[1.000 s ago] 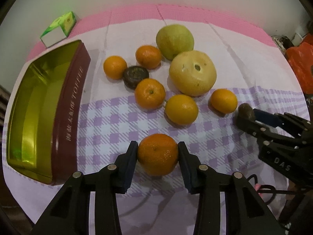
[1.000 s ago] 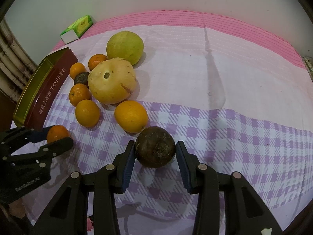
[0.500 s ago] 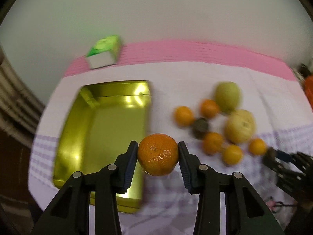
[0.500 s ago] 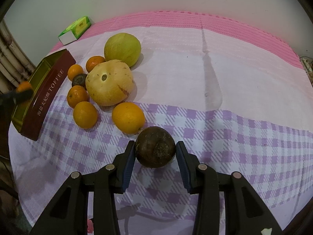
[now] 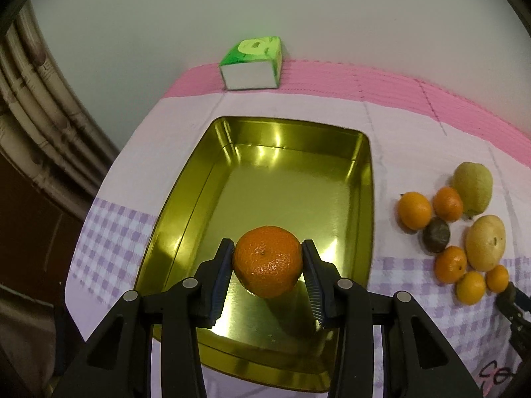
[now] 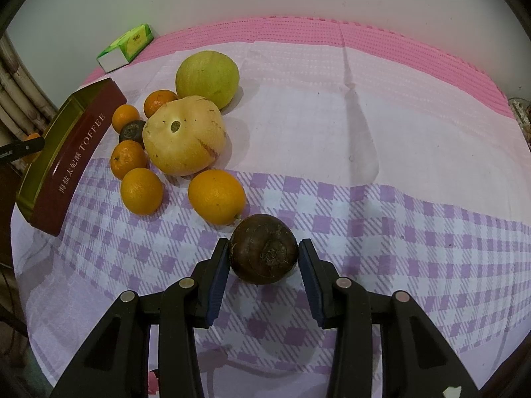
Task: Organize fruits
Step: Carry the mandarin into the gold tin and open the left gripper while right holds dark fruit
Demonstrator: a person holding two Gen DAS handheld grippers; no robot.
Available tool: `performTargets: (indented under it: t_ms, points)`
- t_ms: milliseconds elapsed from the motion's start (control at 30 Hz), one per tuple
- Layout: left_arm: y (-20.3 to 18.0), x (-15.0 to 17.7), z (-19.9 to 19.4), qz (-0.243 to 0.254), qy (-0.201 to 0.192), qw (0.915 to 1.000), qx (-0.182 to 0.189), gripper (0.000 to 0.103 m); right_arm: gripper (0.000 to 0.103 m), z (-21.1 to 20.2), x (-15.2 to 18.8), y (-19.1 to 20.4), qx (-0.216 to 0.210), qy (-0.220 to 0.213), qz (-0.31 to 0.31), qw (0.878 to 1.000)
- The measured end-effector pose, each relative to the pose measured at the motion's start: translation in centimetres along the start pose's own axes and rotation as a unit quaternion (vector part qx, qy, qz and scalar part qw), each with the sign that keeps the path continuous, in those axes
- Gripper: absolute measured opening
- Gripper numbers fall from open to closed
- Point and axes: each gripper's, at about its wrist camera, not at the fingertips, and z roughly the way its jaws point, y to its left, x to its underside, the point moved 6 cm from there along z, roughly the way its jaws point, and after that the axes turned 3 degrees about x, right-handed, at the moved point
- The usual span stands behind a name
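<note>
My left gripper (image 5: 267,270) is shut on an orange mandarin (image 5: 267,260) and holds it above the near part of the gold tin tray (image 5: 212,172). My right gripper (image 6: 264,262) is shut on a dark brown round fruit (image 6: 264,248) above the checked cloth. Loose fruit lies in a cluster: a green pomelo (image 6: 207,78), a pale yellow melon-like fruit (image 6: 184,134), several oranges such as one near my right gripper (image 6: 216,195), and a small dark fruit (image 6: 132,130). The cluster also shows right of the tray in the left wrist view (image 5: 451,229).
A green and white tissue box (image 5: 252,63) stands at the table's far edge, behind the tray. The tray's maroon side reads TOFFEE (image 6: 78,152). A dark wooden piece (image 5: 39,139) is beyond the table's left edge. Pink cloth (image 6: 365,39) covers the far side.
My left gripper has lifted the mandarin off the cloth and carried it left, over the gold tray. My right gripper keeps the dark fruit and has moved only a little.
</note>
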Motion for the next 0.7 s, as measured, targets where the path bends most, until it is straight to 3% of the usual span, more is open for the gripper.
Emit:
performTargets:
  t_ms: [700]
  points:
    - [0.9, 1.2, 2.7, -0.007, 0.035, 0.9992, -0.016, 0.042, 0.039, 0.0, -0.1, 0.0, 0.001, 0.001, 0.001, 1.000]
